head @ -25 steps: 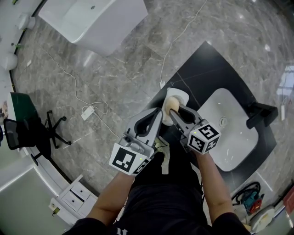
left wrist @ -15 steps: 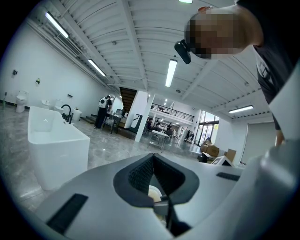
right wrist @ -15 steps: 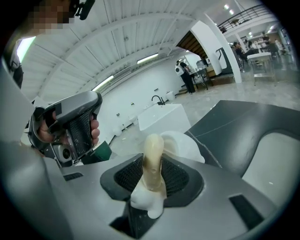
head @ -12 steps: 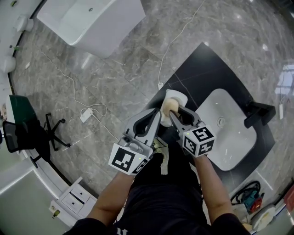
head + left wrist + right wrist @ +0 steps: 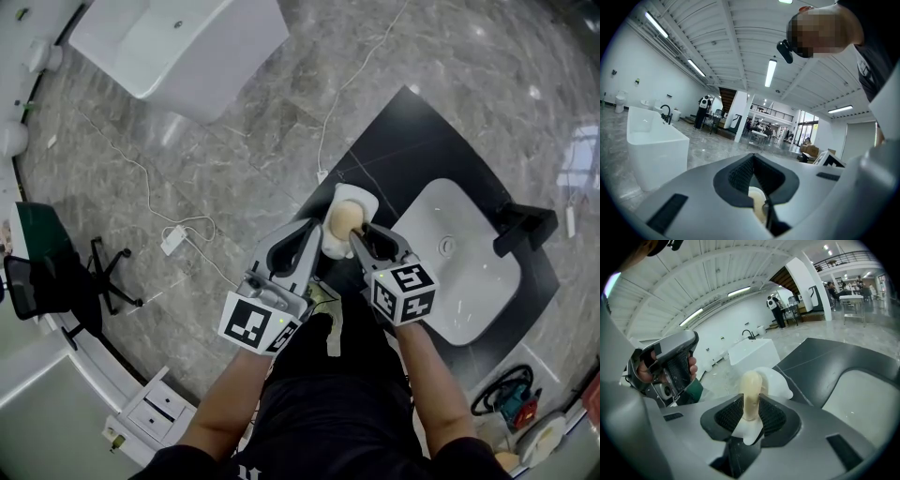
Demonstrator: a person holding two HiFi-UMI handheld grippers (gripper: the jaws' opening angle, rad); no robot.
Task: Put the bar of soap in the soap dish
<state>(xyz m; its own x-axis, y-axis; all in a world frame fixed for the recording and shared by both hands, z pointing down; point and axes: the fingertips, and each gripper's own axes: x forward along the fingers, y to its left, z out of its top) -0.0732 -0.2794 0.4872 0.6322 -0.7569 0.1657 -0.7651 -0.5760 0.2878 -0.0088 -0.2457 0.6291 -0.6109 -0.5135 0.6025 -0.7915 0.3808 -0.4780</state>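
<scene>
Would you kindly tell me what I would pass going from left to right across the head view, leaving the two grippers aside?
office chair → white power adapter → bar of soap → white basin → black tap

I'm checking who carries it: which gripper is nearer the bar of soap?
Right. The right gripper clamps the bar of soap between its jaws, over the soap dish. The left gripper sits close beside the soap, on its left.
</scene>
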